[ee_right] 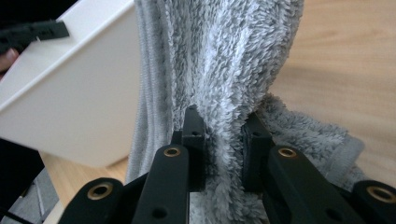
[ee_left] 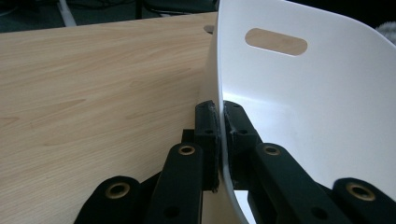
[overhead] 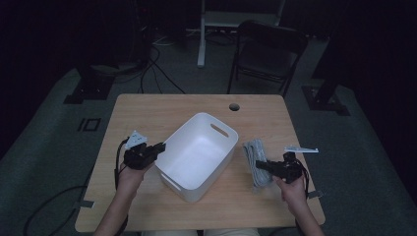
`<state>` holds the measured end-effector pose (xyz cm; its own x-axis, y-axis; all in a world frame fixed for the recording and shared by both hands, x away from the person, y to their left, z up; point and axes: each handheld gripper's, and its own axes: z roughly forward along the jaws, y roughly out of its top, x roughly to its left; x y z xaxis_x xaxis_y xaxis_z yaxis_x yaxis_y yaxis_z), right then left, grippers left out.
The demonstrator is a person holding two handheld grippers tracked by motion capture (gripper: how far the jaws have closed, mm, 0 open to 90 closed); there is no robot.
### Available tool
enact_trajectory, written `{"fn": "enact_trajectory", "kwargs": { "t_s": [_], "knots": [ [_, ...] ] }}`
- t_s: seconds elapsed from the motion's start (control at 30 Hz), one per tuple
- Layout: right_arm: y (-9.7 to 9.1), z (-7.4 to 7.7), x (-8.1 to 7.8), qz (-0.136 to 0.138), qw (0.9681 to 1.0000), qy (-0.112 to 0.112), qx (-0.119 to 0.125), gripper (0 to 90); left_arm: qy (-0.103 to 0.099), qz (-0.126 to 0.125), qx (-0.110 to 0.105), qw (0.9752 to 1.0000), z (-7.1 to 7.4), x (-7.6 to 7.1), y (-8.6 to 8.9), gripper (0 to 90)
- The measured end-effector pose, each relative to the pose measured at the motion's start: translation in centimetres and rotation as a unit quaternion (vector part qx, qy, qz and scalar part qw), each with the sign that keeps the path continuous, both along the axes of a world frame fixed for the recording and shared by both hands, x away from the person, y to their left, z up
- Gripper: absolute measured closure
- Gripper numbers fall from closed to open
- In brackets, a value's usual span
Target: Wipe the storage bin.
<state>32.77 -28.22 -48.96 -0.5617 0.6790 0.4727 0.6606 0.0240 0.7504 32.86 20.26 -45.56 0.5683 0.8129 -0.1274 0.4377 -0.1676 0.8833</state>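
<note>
While the white bin (overhead: 196,155) sits about mid-desk (overhead: 147,110), turned at an angle, its left wall is pinched tight by the left gripper (overhead: 158,147), one jaw inside and one outside. Over by the right edge, a folded grey towel (overhead: 255,162) is laid just beside the bin, and a bunched fold of it is clamped in the right gripper (overhead: 260,166). A cutout handle (ee_left: 276,41) is seen in the bin's far wall.
</note>
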Motion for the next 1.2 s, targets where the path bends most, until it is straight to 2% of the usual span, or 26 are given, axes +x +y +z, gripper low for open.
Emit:
{"fn": "enact_trajectory", "kwargs": {
  "t_s": [0.1,0.23,0.33,0.4,0.47,0.57,0.63,0.77,0.97,1.03,1.2],
  "knots": [
    [0.4,1.3,0.4,-0.009,0.9997,-0.022,0.01,76.4,-0.005,-0.002,-0.003,1.0,-0.2,0.0,0.0,85.2],
    [1.1,3.4,1.2,-0.028,0.9975,-0.055,0.035,76.4,-0.006,-0.009,-0.013,0.9999,-0.4,0.1,0.3,84.6],
    [1.8,4.1,2.1,-0.033,0.9962,-0.061,0.052,76.4,-0.014,-0.008,-0.007,0.9998,-0.5,0.0,0.1,85.0],
    [2.4,4.1,2.5,-0.035,0.9963,-0.063,0.047,76.3,-0.019,-0.007,0.0,0.9998,-0.5,0.0,0.0,85.5],
    [3.1,3.8,2.8,-0.032,0.9967,-0.057,0.048,76.3,-0.021,-0.01,0.002,0.9997,-0.5,0.0,0.1,85.6],
    [4.0,3.2,3.3,-0.038,0.9975,-0.051,0.03,76.4,-0.016,-0.016,-0.006,0.9997,-0.6,0.1,0.2,85.4],
    [4.5,2.6,3.8,-0.033,0.9984,-0.039,0.024,76.3,-0.017,-0.02,-0.001,0.9996,-0.6,0.2,0.1,85.5],
    [5.3,1.9,4.2,-0.036,0.9988,-0.03,0.014,76.3,-0.017,-0.027,0.001,0.9995,-0.6,0.2,0.1,85.5],
    [5.6,0.9,4.5,-0.034,0.9992,-0.013,0.014,76.3,-0.01,-0.036,-0.006,0.9993,-0.6,0.5,0.2,84.9],
    [5.8,0.5,4.6,-0.033,0.9994,-0.006,0.008,76.3,-0.006,-0.035,-0.011,0.9993,-0.6,0.6,0.2,84.7],
    [6.0,-0.6,4.8,-0.03,0.9995,0.011,-0.006,76.4,-0.007,-0.038,-0.007,0.9992,-0.6,0.6,0.2,84.7]
  ]
}}
